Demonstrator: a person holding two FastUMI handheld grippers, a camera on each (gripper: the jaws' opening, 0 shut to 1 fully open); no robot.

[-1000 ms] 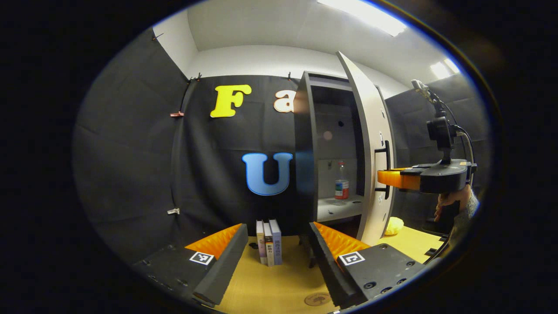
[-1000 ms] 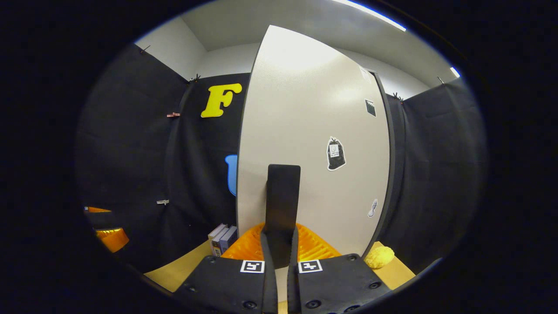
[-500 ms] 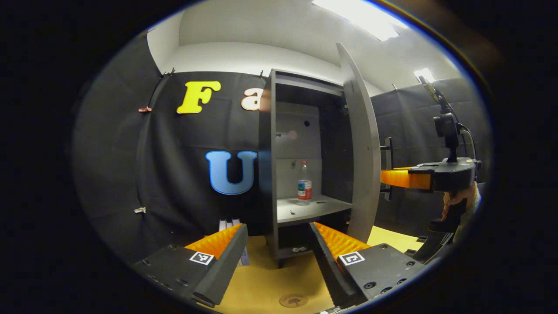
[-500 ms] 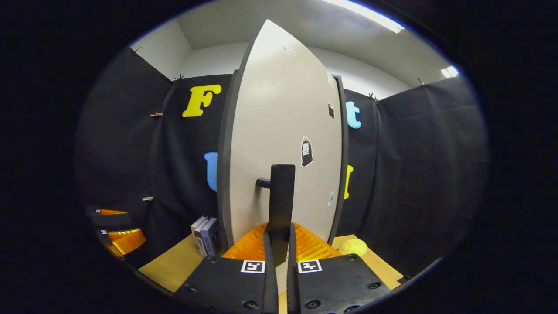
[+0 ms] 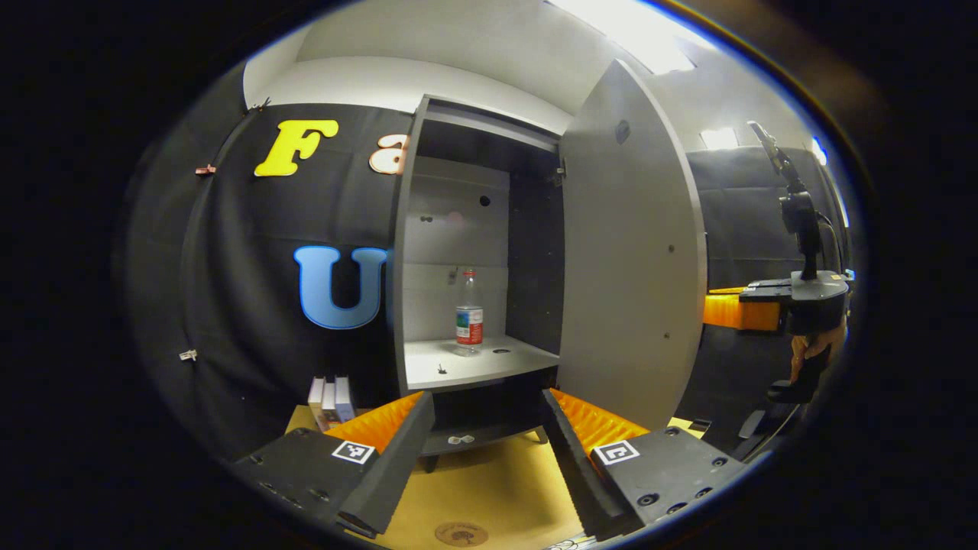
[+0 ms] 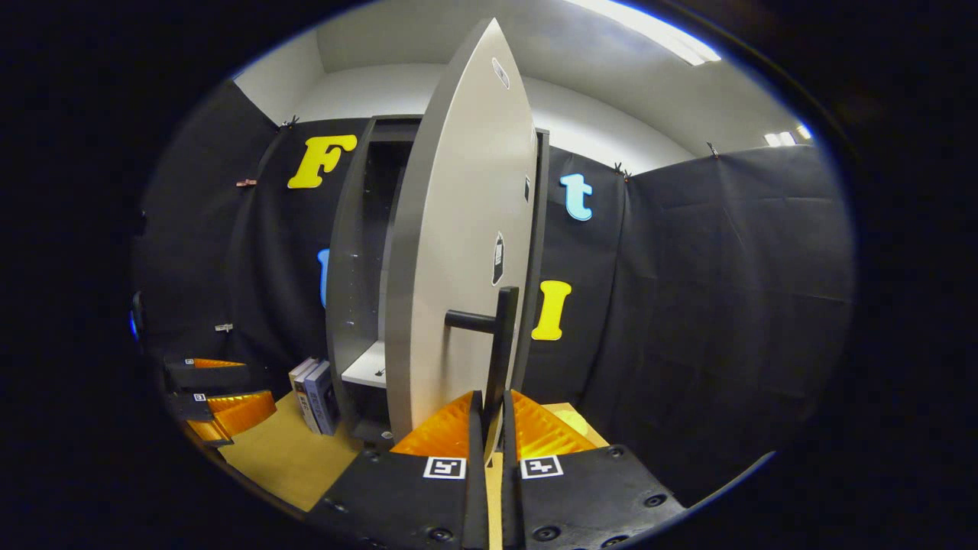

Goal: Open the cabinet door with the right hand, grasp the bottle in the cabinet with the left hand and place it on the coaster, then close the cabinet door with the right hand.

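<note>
The left gripper view looks into the open cabinet (image 5: pixel 474 229), where the bottle (image 5: pixel 468 313) stands upright on the shelf, ahead of the left gripper (image 5: pixel 485 416), whose fingers are spread wide and empty. The right gripper view shows the door's (image 6: pixel 458 252) outer face, with the right gripper (image 6: pixel 493 412) clamped on the vertical door handle (image 6: pixel 500 336). A hand (image 5: pixel 814 347) holds that gripper level beyond the door's edge.

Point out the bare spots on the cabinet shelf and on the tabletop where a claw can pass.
The shelf is bare left and in front of the bottle, apart from small dark bits. The tabletop is bare between the cabinet's feet and the coaster. It is crowded at the books left of the cabinet, and the open door walls off the right.
</note>
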